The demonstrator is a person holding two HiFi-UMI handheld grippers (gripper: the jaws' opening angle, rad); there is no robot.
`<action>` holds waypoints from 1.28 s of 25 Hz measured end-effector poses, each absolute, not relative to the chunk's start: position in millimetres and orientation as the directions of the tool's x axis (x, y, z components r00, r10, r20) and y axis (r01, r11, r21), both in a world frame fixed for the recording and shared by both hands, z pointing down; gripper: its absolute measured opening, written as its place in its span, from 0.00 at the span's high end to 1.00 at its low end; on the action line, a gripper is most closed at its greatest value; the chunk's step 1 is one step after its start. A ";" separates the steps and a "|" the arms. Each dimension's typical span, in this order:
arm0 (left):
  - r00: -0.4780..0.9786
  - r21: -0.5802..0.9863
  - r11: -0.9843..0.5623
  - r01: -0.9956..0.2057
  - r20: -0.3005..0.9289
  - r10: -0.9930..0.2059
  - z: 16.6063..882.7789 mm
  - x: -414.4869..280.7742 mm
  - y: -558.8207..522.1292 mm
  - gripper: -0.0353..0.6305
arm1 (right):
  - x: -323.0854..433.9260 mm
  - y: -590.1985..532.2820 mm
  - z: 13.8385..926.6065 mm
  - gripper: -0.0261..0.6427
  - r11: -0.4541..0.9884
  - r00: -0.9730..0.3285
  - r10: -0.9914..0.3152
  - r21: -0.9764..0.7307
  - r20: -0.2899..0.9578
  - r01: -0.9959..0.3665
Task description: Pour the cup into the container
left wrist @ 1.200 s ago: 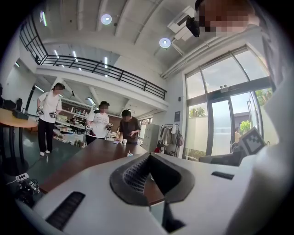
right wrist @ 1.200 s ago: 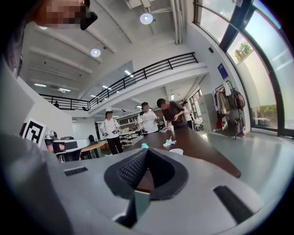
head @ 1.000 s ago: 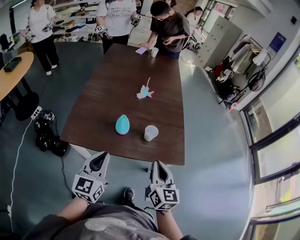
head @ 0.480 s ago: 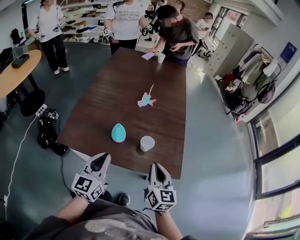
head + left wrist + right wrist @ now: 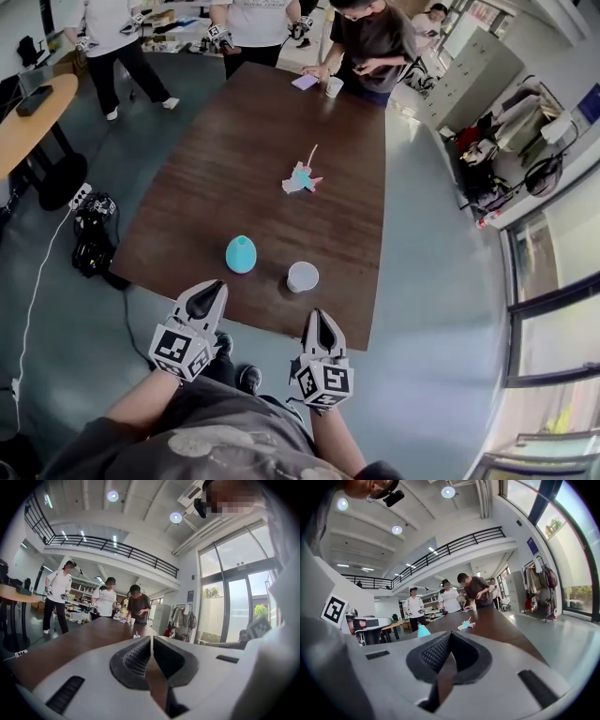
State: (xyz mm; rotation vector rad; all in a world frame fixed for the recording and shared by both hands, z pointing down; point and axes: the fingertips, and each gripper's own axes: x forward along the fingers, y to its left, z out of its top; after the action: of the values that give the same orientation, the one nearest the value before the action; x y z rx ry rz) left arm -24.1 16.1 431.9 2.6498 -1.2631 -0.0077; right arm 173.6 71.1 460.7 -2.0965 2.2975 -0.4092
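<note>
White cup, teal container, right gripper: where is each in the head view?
white cup [image 5: 303, 277], head view, centre of its open top.
teal container [image 5: 241, 254], head view, middle of its rounded body.
right gripper [image 5: 318, 319], head view, tips of its shut jaws.

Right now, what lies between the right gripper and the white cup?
Only bare tabletop separates the right gripper from the white cup, per the head view.

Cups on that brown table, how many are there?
2. One white cup is near the front edge, beside the teal container; the other cup sits at the far end, near a person.
</note>
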 end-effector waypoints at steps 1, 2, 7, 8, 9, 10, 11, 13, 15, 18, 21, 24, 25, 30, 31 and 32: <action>0.624 0.171 -0.606 -0.777 0.083 -0.777 433.4 -25.8 10.2 0.93 | 173.0 68.3 463.3 0.98 0.064 -0.098 -0.979 -0.187 0.180 -0.980; 0.616 0.154 -0.601 -0.784 0.083 -0.783 435.2 -27.2 5.0 0.93 | 172.7 66.1 465.8 0.98 0.055 -0.090 -0.978 -0.181 0.189 -0.982; 0.638 0.142 -0.624 -0.769 0.102 -0.763 450.5 -23.3 -16.0 0.91 | 172.8 54.3 479.1 0.98 0.012 -0.048 -0.974 -0.162 0.221 -0.987; 0.648 0.142 -0.633 -0.761 0.111 -0.754 454.8 -21.4 -19.8 0.87 | 172.3 51.8 482.6 0.98 0.006 -0.043 -0.973 -0.159 0.228 -0.987; 0.659 0.141 -0.644 -0.752 0.121 -0.742 459.3 -19.5 -23.5 0.85 | 171.6 49.4 486.2 0.98 0.001 -0.038 -0.971 -0.157 0.236 -0.988; 0.669 0.141 -0.654 -0.743 0.133 -0.731 464.2 -17.8 -27.3 0.81 | 171.0 47.3 489.8 0.98 -0.004 -0.034 -0.969 -0.155 0.245 -0.988; 0.678 0.141 -0.664 -0.735 0.145 -0.720 469.4 -16.3 -31.0 0.77 | 170.4 45.5 493.2 0.98 -0.010 -0.030 -0.966 -0.153 0.255 -0.988; 0.698 0.133 -0.685 -0.716 0.170 -0.696 480.5 -13.0 -37.2 0.70 | 169.7 42.9 500.2 0.98 -0.021 -0.022 -0.961 -0.150 0.277 -0.988; 0.717 0.119 -0.710 -0.694 0.202 -0.667 493.9 -8.5 -43.0 0.58 | 170.8 40.2 506.8 0.98 -0.034 -0.011 -0.955 -0.145 0.297 -0.989; 0.741 0.093 -0.746 -0.660 0.247 -0.624 513.1 0.4 -53.8 0.46 | 175.0 34.3 514.8 0.98 -0.055 0.015 -0.948 -0.118 0.318 -0.992; 0.753 0.060 -0.767 -0.639 0.255 -0.607 520.7 5.6 -66.4 0.45 | 175.3 28.1 522.5 0.98 -0.053 0.031 -0.941 -0.059 0.336 -0.997; 0.760 0.077 -0.770 -0.634 0.247 -0.601 525.0 6.7 -76.7 0.42 | 177.9 26.7 528.5 0.98 -0.079 0.053 -0.935 -0.061 0.350 -0.995; 0.766 0.081 -0.775 -0.626 0.251 -0.592 527.8 7.6 -78.3 0.40 | 179.4 27.0 531.0 0.98 -0.094 0.065 -0.933 -0.067 0.354 -0.993; 0.790 0.072 -0.809 -0.584 0.282 -0.545 545.3 13.1 -87.8 0.35 | 182.5 26.4 538.3 0.98 -0.154 0.117 -0.925 -0.073 0.362 -0.985; 0.798 0.067 -0.820 -0.569 0.283 -0.531 547.8 15.5 -88.8 0.35 | 182.4 26.1 539.2 0.98 -0.162 0.126 -0.923 -0.070 0.365 -0.984; 0.807 0.061 -0.831 -0.553 0.285 -0.517 550.4 18.1 -89.0 0.34 | 182.1 25.9 539.9 0.98 -0.170 0.133 -0.920 -0.069 0.367 -0.983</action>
State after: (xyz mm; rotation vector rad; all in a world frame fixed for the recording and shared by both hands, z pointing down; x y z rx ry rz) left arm 18.1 -89.0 550.4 2.8516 -0.8490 0.3885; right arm 182.1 25.9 539.9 -2.4993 2.1329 -0.5523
